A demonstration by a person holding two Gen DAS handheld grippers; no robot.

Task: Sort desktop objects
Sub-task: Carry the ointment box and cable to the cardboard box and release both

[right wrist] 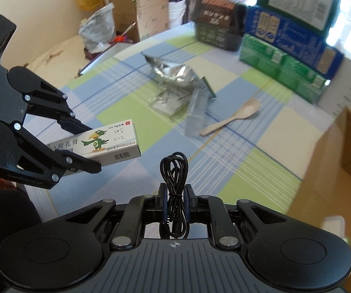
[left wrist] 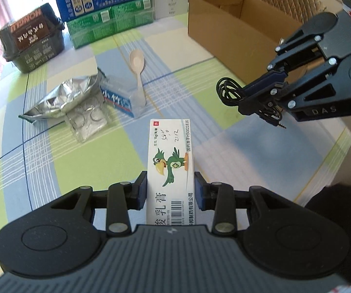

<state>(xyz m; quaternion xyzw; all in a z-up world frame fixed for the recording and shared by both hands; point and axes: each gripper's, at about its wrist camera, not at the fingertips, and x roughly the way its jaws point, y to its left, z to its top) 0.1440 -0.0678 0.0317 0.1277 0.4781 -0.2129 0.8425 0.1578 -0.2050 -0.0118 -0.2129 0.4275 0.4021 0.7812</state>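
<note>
the cardboard box (left wrist: 226, 24) waits open at the tabletop (left wrist: 224, 151) edge. the left gripper (left wrist: 170, 190) holds the ointment carton (left wrist: 169, 163) by its long sides, jaws clamped, aloft; light, stiff, crushable. the right gripper (right wrist: 175, 205) pinches the coiled black cable (right wrist: 174, 168) mid-bundle, jaws nearly closed; limp, loops may slip.

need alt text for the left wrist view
The left gripper holds a white ointment box with a green cartoon bird above a checked tablecloth. To its right, the right gripper clamps a coiled black cable; behind lie a foil pouch and a spoon.
</note>
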